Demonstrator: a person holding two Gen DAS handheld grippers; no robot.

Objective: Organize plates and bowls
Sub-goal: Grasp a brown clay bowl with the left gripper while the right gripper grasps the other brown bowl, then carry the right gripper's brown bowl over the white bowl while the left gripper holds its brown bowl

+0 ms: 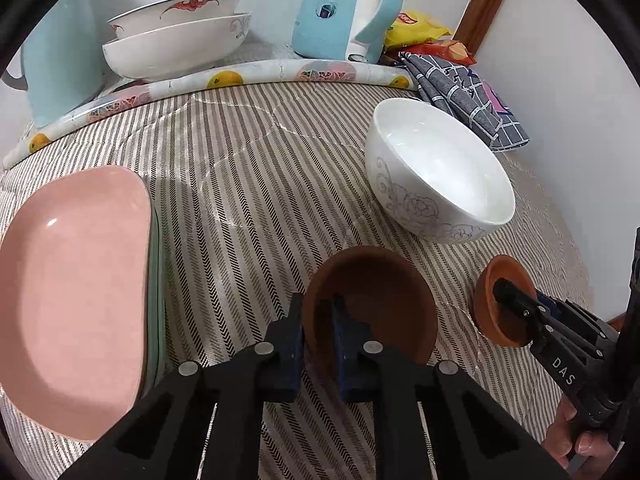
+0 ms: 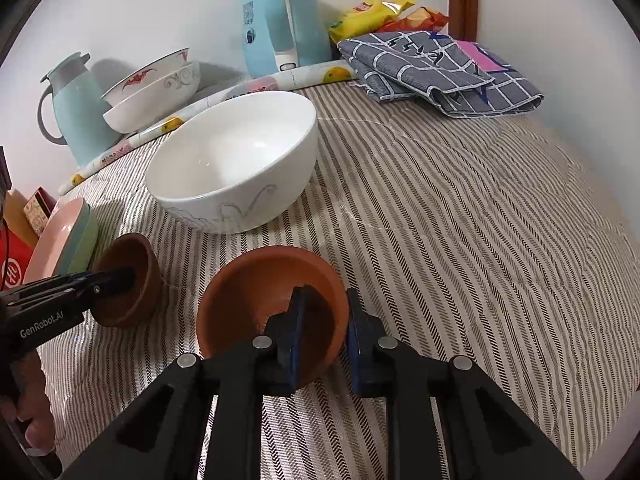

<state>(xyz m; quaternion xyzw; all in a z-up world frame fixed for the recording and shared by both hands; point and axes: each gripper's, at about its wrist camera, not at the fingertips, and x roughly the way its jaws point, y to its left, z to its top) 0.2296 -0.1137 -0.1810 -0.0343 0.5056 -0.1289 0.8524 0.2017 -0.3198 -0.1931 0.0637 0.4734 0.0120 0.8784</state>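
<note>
My left gripper [image 1: 318,320] is shut on the left rim of a small brown bowl [image 1: 380,300], which also shows in the right wrist view [image 2: 128,280]. My right gripper [image 2: 324,312] is shut on the right rim of a second brown bowl [image 2: 264,300], which appears at the right in the left wrist view [image 1: 500,304]. A white bowl with a grey flower pattern [image 1: 440,172] [image 2: 236,160] stands behind both. A pink plate [image 1: 76,292] lies on a green plate [image 1: 156,280] at the left.
Two stacked white bowls [image 1: 176,36], a blue thermos jug [image 2: 76,112], a blue kettle [image 1: 340,8], a folded checked cloth [image 2: 440,72] and snack bags [image 2: 372,12] stand along the back. A rolled mat [image 1: 240,76] crosses the striped tablecloth [image 2: 460,220].
</note>
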